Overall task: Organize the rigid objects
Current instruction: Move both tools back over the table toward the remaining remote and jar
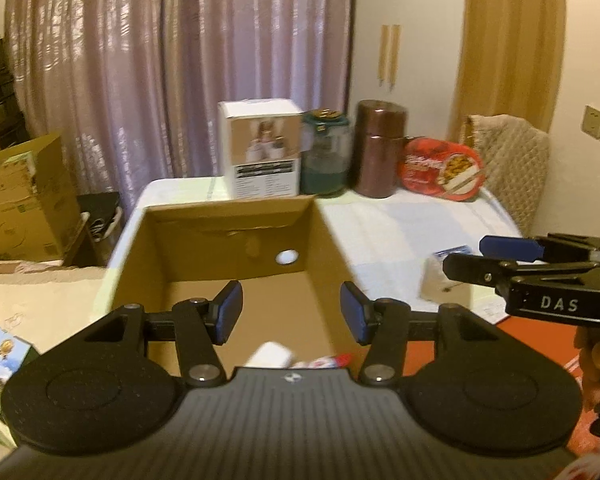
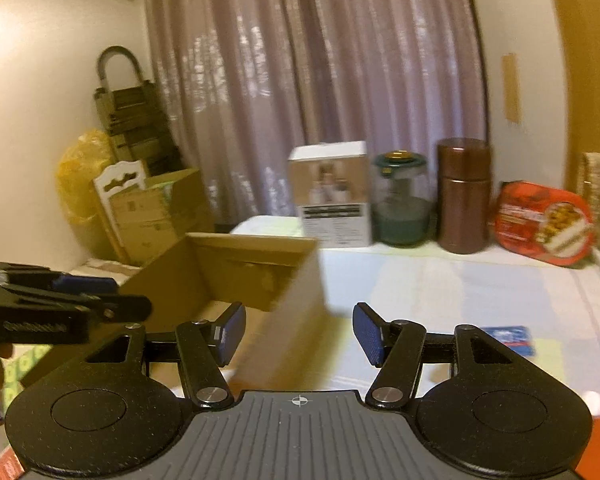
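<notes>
Left gripper (image 1: 291,312) hangs over the open cardboard box (image 1: 228,236), jaws parted with nothing between them, so that hand is free. Right gripper (image 2: 299,333) sits just beside the box's near corner, above the tabletop (image 2: 440,280), jaws likewise apart and empty. Down inside the box, just past the left gripper's body, a white object (image 1: 270,354) and something red and white (image 1: 334,360) peek out; both are too hidden to name, but they look like items already put away, so I'd judge the sorting has begun. Plenty remains outside, though: a small blue-topped packet (image 2: 508,338) lies flat on the tabletop ahead of the right gripper, well apart from the box. Along the far edge stands a row: a white carton (image 1: 262,148), a green-lidded glass jar (image 1: 326,152), a brown canister (image 1: 380,148) and a red round tin (image 1: 444,170) propped on edge. By my reading the job is in its early part, with the blue-topped packet the nearest candidate for the right gripper.
</notes>
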